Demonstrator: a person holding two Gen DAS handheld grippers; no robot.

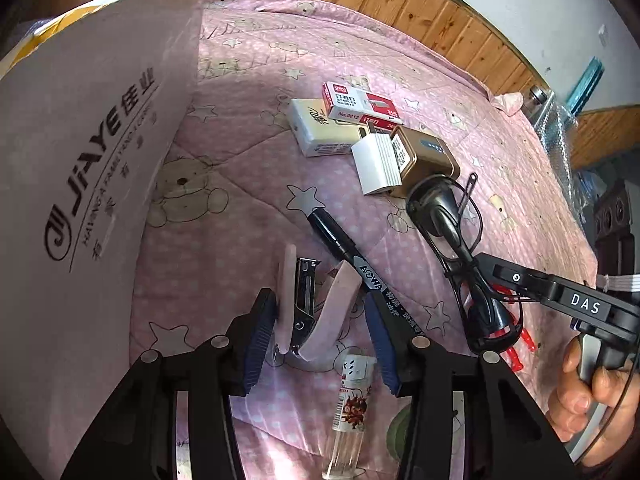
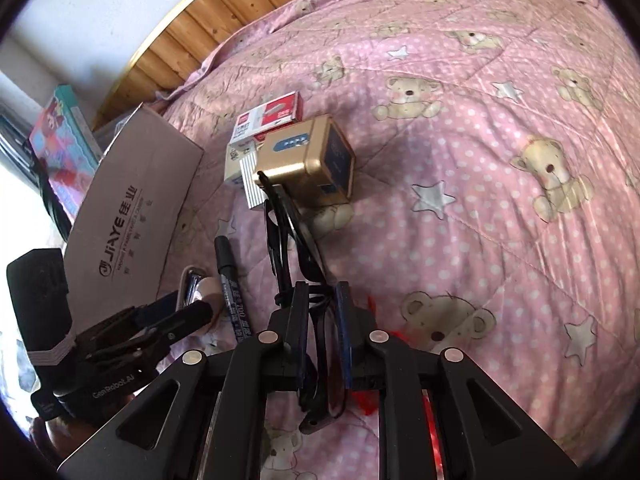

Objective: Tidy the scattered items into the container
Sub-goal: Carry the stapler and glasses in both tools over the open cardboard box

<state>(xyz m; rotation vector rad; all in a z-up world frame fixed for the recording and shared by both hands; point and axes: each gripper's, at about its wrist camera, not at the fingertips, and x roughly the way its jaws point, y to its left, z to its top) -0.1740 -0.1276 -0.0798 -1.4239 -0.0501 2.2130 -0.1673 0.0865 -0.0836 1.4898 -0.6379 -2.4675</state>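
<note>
Straddling a pink stapler (image 1: 316,312) on a bed, the left hand-held gripper (image 1: 320,332) has its blue-padded jaws set wide, one on each side of the stapler and clamped on nothing. A small clear bottle (image 1: 350,408) lies nearest, under that gripper. To the right, the right hand-held gripper (image 2: 324,308) has its jaws drawn close onto black-framed glasses (image 2: 292,236), whose frame runs between the pads and reaches out ahead; something red (image 1: 516,348) lies just beneath them. A person's hand (image 1: 588,396) squeezes that gripper's trigger. A black marker (image 1: 352,256) rests on the pink bear-print quilt (image 2: 500,160) between the stapler and the glasses. Farther off, a gold tin (image 2: 308,160), a white ridged block (image 1: 378,162), a cream box (image 1: 320,130) and a red-and-white staples box (image 1: 358,106) are bunched together, touching. At left stands the cardboard container (image 1: 92,152), printed JIAYE; its inside is hidden from both cameras. Wooden panelling (image 2: 208,24) backs the bed's far edge.
</note>
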